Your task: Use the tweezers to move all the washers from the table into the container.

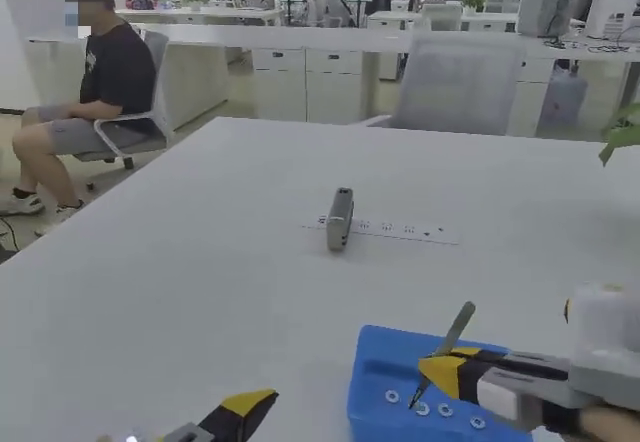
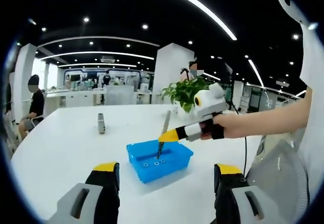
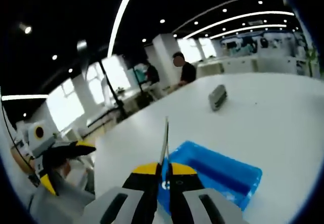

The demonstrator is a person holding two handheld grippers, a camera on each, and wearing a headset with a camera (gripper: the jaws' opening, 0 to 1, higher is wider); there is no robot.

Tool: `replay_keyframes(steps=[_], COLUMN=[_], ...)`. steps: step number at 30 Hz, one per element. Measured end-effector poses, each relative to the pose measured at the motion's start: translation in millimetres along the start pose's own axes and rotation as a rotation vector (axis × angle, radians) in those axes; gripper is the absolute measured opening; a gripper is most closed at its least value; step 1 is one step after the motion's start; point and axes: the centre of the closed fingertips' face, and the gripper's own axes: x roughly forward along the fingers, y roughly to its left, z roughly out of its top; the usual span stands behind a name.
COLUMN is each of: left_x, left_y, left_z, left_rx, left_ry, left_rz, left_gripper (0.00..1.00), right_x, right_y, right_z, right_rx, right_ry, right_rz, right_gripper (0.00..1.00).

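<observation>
Blue container (image 1: 365, 407) on worktop (image 1: 200, 262) holds washers (image 1: 446, 410); right gripper (image 3: 162, 172) jaws clamp tweezers (image 3: 164, 138) over it; left gripper (image 2: 167, 169) jaws wide.

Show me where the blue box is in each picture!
Head view: blue box, bottom edge, right of middle.
Left gripper view: blue box, just below the centre.
Right gripper view: blue box, bottom, right of middle.
Shared landmark: grey block lying beyond it.

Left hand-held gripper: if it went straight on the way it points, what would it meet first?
Most likely the blue container, straight ahead between the open jaws, with bare table before it. Depth is unclear; it could pass above the rim.
</observation>
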Motion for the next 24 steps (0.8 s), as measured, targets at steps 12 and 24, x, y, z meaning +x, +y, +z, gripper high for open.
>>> replay_keyframes(steps=[12,24], left_x=[-1.6,-2.1], left_y=[4.4,7.6], left_z=[-4.9,-8.5], left_rx=[0.038,0.056], left_ry=[0.026,0.048], left_rz=[0.023,0.038], left_gripper=[0.73,0.71], right_x=[42.8,54.7], right_y=[-31.0,-16.7], right_z=[-13.5,-19.5], right_rx=[0.057,-0.155], right_ry=[0.018,0.038], right_rz=[-0.052,0.009], right_gripper=[0.03,0.03])
